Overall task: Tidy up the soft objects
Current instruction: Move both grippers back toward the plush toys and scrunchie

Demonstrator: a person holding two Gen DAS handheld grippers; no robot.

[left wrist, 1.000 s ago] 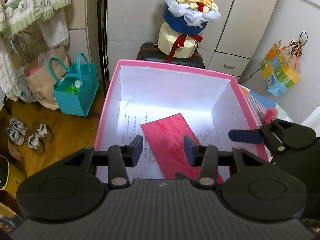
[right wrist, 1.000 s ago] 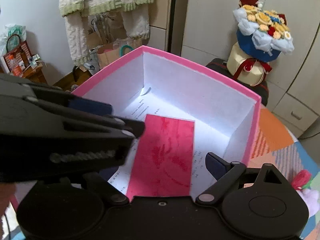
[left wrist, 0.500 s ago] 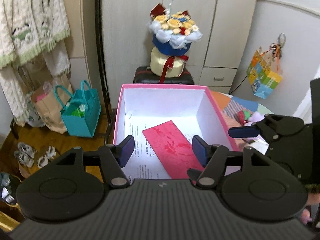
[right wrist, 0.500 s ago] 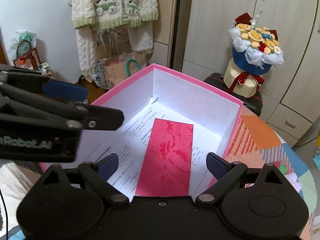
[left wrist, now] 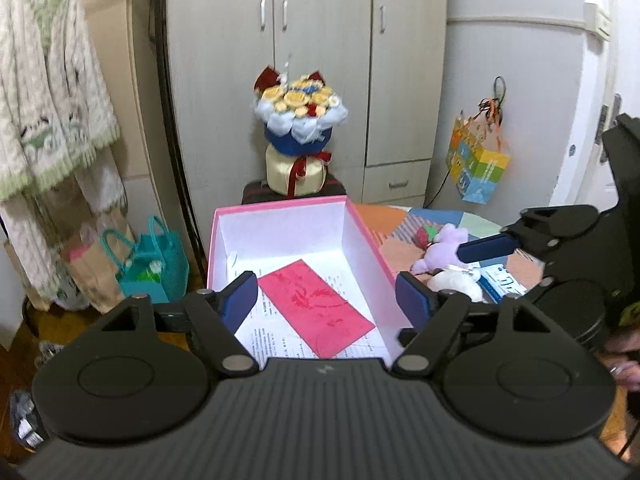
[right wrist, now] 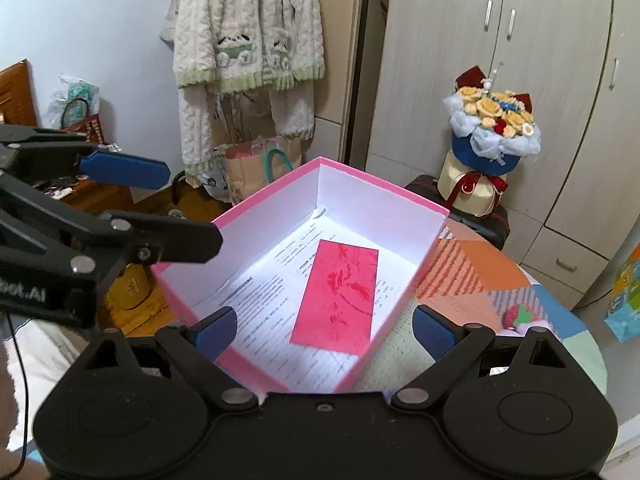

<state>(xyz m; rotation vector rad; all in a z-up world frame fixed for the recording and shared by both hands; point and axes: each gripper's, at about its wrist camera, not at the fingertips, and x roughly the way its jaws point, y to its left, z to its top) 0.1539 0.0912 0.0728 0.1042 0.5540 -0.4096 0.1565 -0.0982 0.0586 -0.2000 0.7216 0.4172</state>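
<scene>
Left wrist view: the left claw (left wrist: 326,300) hangs over the pink box (left wrist: 280,210), its jaws opening with nothing between them. The box holds 1 red envelope (left wrist: 316,308) on printed sheets. Beside it on the worktop (left wrist: 384,216) lie 3 soft toys (left wrist: 444,244), partly hidden behind the right claw's finger.

Right wrist view: the right claw (right wrist: 324,326) is spread and empty; only 1 toy shows, its outline cut off.

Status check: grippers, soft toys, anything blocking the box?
Left gripper opening, empty; right gripper open, empty. Plush toys outside pink box. Red envelope inside.
</scene>
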